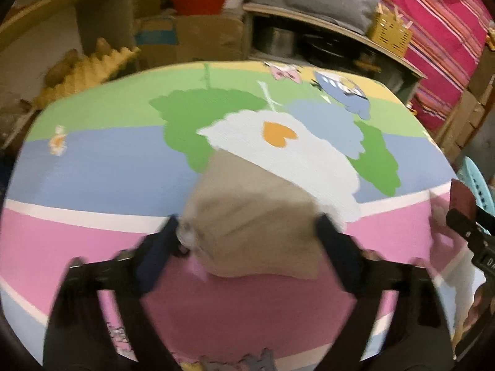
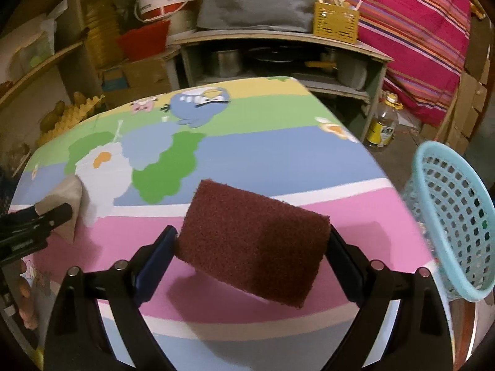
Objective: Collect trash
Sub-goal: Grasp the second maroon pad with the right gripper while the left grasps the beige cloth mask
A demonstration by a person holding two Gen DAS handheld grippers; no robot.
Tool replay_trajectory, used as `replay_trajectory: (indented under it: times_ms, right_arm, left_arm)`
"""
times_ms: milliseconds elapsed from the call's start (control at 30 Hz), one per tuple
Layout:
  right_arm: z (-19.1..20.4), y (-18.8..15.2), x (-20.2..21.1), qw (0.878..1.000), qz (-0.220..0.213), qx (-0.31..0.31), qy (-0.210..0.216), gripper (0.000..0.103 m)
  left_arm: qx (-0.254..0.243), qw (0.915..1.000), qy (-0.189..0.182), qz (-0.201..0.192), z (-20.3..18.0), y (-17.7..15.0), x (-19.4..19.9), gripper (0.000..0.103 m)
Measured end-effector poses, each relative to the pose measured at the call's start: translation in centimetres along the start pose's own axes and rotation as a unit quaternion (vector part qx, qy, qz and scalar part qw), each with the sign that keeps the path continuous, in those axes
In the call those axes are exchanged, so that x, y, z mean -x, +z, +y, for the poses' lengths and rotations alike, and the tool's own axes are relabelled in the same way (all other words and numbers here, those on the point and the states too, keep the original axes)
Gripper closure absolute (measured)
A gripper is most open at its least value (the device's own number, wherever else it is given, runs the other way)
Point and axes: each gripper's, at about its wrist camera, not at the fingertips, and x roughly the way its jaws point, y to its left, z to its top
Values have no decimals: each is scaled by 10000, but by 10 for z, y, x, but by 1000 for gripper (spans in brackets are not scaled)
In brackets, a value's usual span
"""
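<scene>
Left wrist view: the left gripper [image 1: 247, 235] has a crumpled piece of brown paper [image 1: 247, 216] between its jaws, both pads touching its sides, so the jaws pinch the paper. The paper reaches forward from the jaws over the colourful patterned surface [image 1: 102, 167]; the blur hides whether it rests on the surface or is lifted. Off to the right of the jaws, at the frame edge, the other gripper shows with a dark red scrap.

Right wrist view: the right gripper [image 2: 252, 244] pinches a dark red scouring pad [image 2: 253, 247] across its width, jaws spread wide around it. The pad hangs tilted above the pink band of the surface, casting a shadow beneath. A light blue plastic basket [image 2: 454, 216] stands right of the jaws, beyond the surface's edge. Far left of the jaws, the left gripper and its brown paper appear.
</scene>
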Motion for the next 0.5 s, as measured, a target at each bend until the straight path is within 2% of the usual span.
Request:
replay_trajectory:
  times_ms: [67, 133, 167, 233, 267, 333, 367, 500]
  right_arm:
    - [-9, -1, 3, 10000, -18, 11, -34, 12]
    - [-18, -1, 6, 10000, -23, -6, -25, 12]
    - [-21, -2, 8, 10000, -28, -19, -17, 12]
    - [-29, -2, 13, 10000, -61, -47, 1, 12]
    - [-33, -2, 16, 10000, -83, -45, 13, 12]
    - [-41, -3, 23, 9999, -161, -29, 16, 12]
    - [-43, -3, 25, 9998, -196, -24, 8, 12]
    - [-67, -3, 40, 9995, -271, -110, 113, 12]
  left_arm:
    - [-180, 9998, 56, -49, -6, -1, 0, 42]
    - [-350, 9993, 148, -70, -12, -3, 1, 47]
    - [-410, 9990, 129, -89, -15, -5, 3, 56]
    - [-399, 9991, -76, -92, -16, -6, 6, 81]
    - [-374, 9990, -217, -107, -18, -6, 9, 87]
    - [-448, 9986, -144, -232, -23, -7, 16, 95]
    - [-479, 9984, -137, -281, -25, -8, 19, 103]
    - [-459, 9979, -117, -447, -43, -10, 33, 103]
